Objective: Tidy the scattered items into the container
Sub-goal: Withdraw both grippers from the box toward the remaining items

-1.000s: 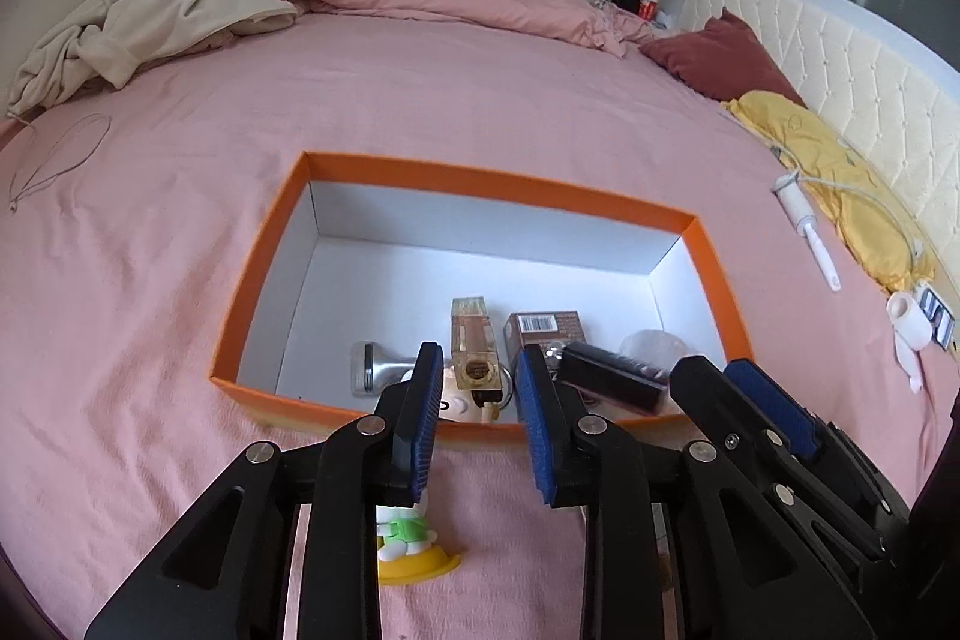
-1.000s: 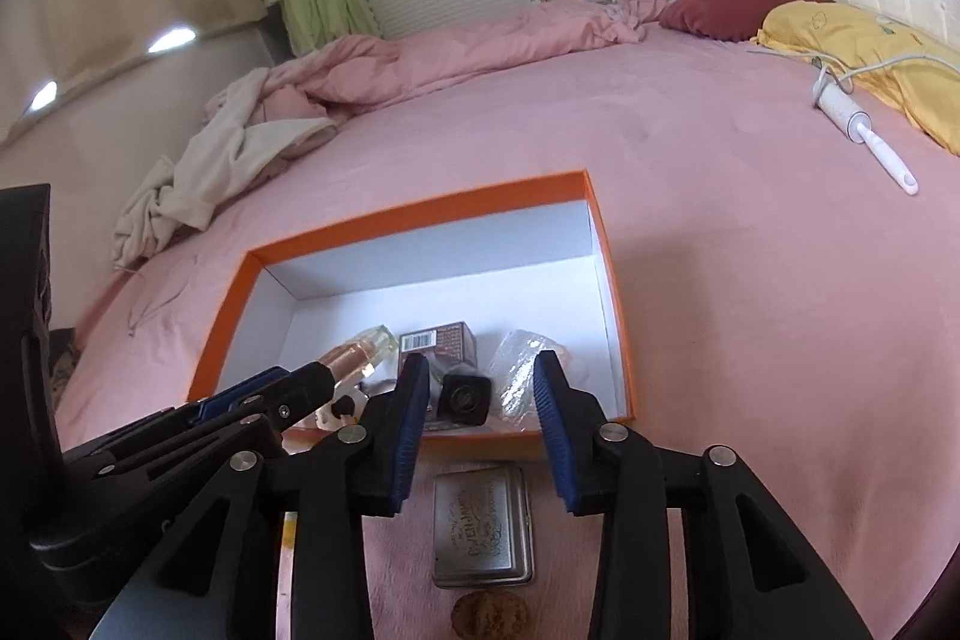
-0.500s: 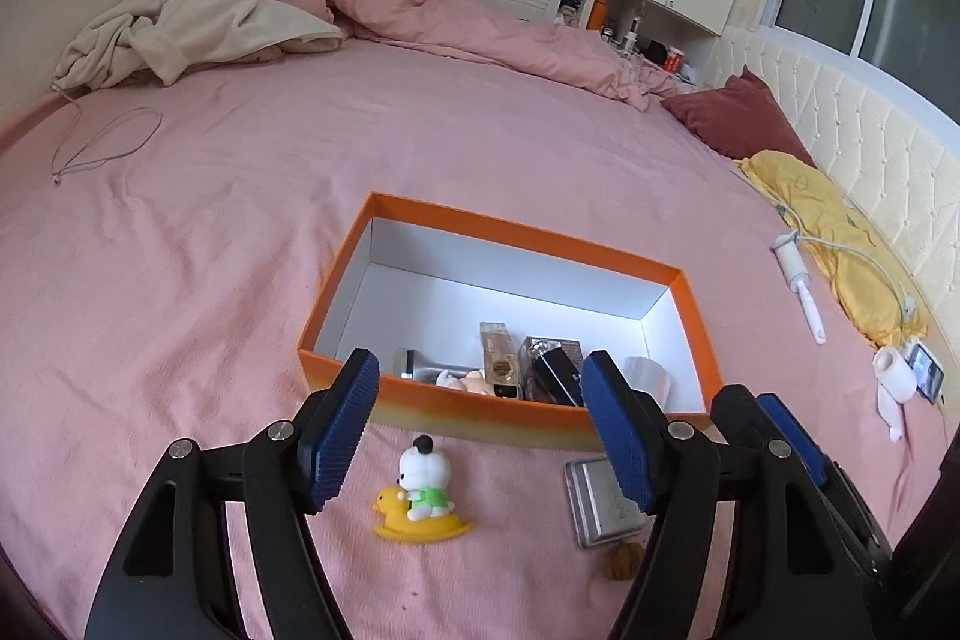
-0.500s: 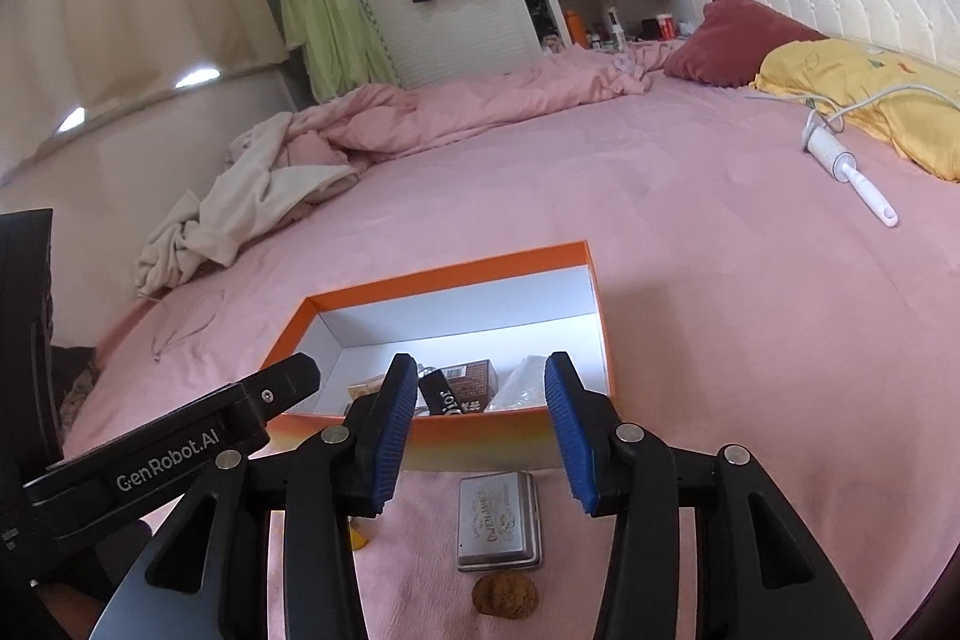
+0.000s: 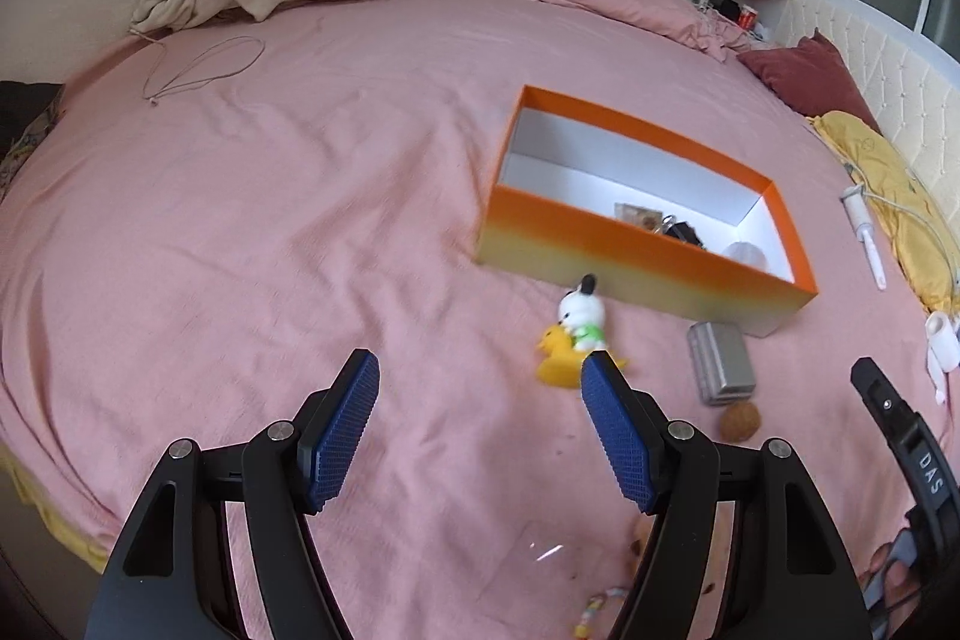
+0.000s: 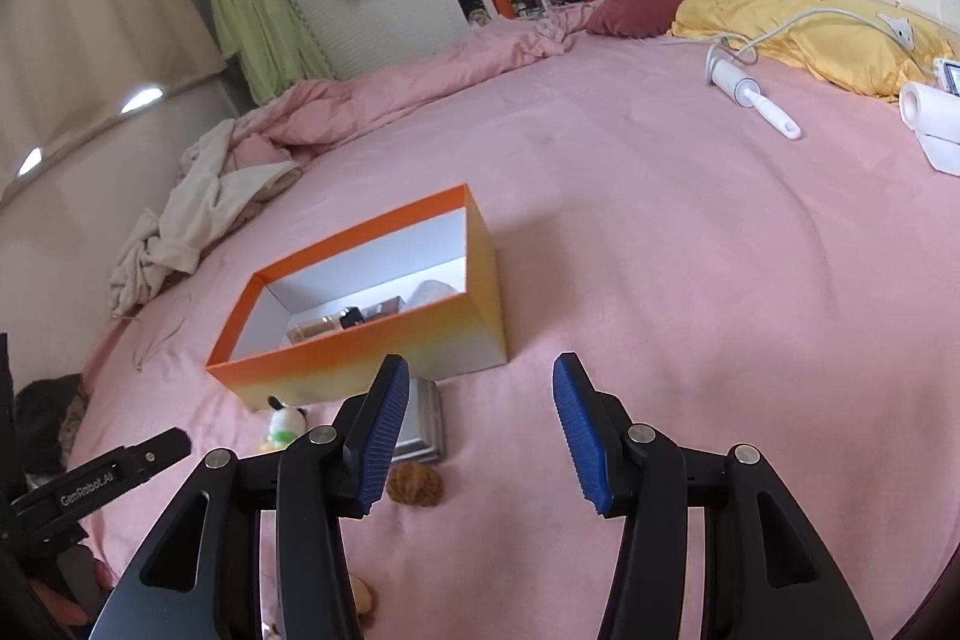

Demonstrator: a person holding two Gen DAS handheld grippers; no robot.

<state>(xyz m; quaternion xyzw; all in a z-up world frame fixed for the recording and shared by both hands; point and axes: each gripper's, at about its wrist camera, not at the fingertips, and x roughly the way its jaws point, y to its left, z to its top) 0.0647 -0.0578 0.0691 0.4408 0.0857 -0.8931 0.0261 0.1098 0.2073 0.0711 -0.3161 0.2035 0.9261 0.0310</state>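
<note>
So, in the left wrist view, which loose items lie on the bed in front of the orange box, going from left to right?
Toy dog on a yellow duck → silver tin → walnut, slightly right of the tin and nearer the camera.

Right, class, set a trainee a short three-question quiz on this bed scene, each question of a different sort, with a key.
1. True or false: the toy dog on a duck lies inside the orange box.
2. Multiple choice: what lies nearest the walnut? A lint roller, B metal tin, C red pillow.
3. Fill in: the left tongs hold ____.

Key: 1 false, it stands on the pink sheet in front of the box. 2 B. 3 nothing; they are open over the sheet.
</note>
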